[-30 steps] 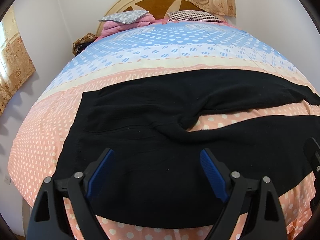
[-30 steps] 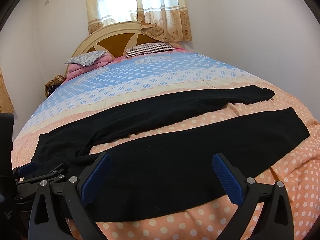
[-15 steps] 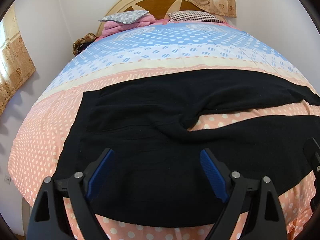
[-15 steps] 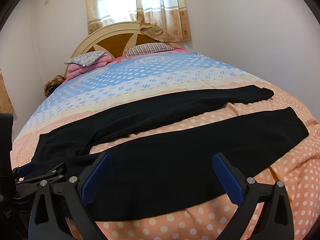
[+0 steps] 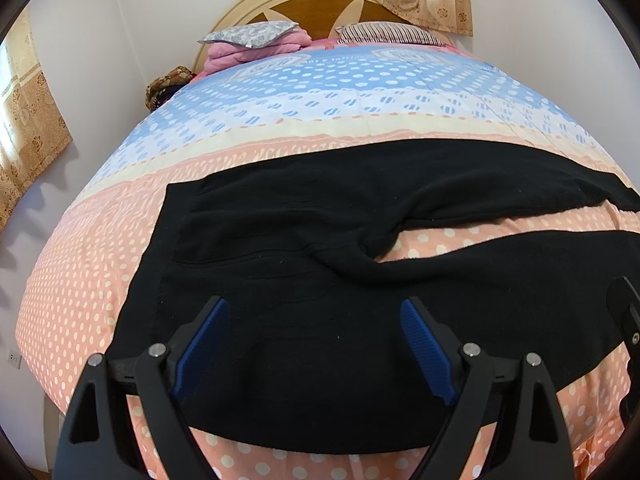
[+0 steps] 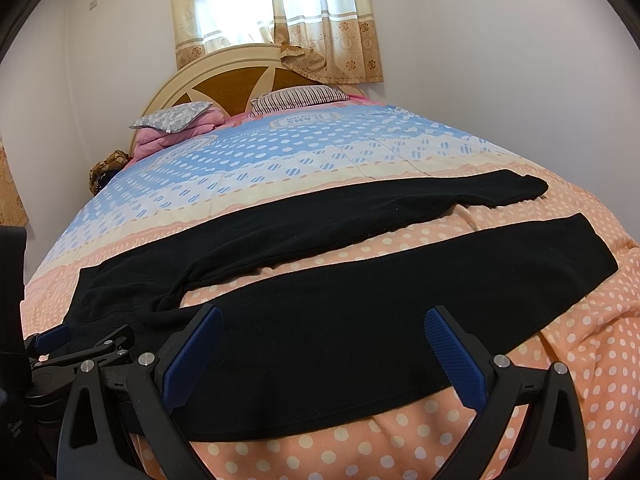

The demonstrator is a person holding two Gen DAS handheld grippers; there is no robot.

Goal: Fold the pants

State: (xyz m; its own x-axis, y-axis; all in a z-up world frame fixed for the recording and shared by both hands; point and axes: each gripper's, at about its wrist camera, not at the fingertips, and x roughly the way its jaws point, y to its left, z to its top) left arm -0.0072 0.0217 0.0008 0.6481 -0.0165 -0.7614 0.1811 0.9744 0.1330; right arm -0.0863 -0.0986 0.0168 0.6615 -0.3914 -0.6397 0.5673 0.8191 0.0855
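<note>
Black pants (image 5: 304,240) lie flat across the polka-dot bed, waistband at the left, both legs spread apart to the right. In the right wrist view the pants (image 6: 340,320) show both legs, the far leg (image 6: 360,208) and the near leg (image 6: 440,276). My left gripper (image 5: 314,312) is open and empty, hovering over the waist and seat part. My right gripper (image 6: 324,320) is open and empty over the near leg's upper part. The left gripper shows in the right wrist view (image 6: 84,340) at the lower left.
The bed (image 5: 360,104) has a blue, white and peach dotted cover. Pillows and a folded pink blanket (image 5: 256,46) lie at the headboard (image 6: 224,80). Walls stand on both sides; curtains (image 6: 276,16) hang behind the headboard.
</note>
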